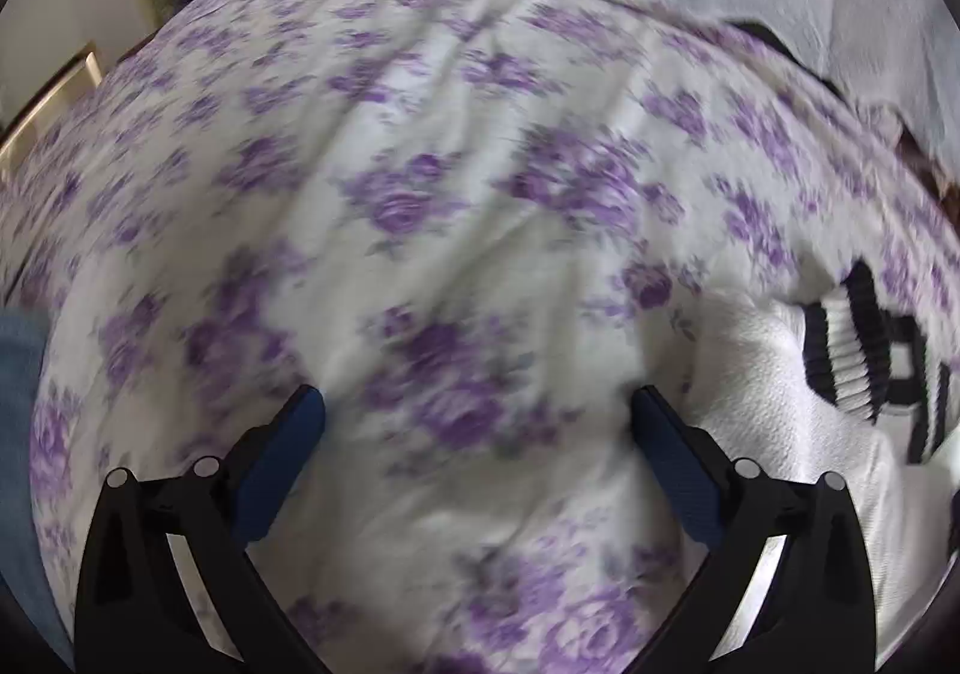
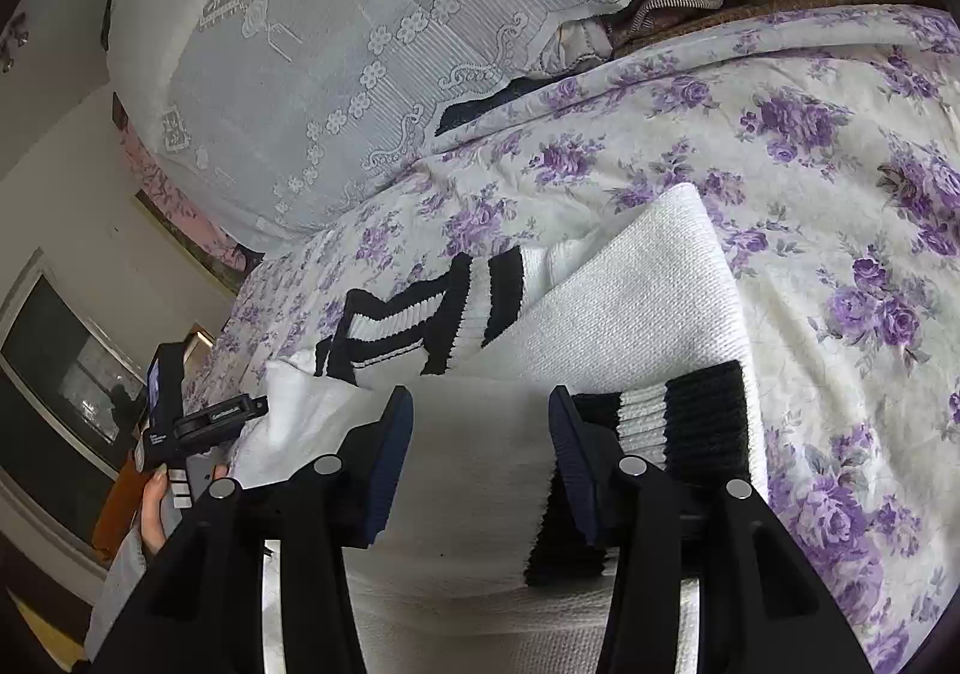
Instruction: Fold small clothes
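A white knit sweater (image 2: 648, 284) with black-and-white ribbed bands (image 2: 420, 314) lies on a bed's purple floral sheet (image 2: 840, 194). One sleeve (image 2: 474, 464) crosses the sweater's body, its black-and-white cuff (image 2: 690, 416) to the right. My right gripper (image 2: 480, 404) is shut on that sleeve, the white fabric filling the gap from pad to pad. In the left wrist view my left gripper (image 1: 477, 404) hangs open over the bare floral sheet (image 1: 420, 134). Nothing is between its fingers. The sweater (image 1: 762, 374) lies just to its right.
A pale lace cover (image 2: 360, 14) over piled bedding stands along the far side of the bed. A hand (image 2: 157, 506) holds the other gripper's handle at the left bed edge. Beyond it are a wall and a dark window.
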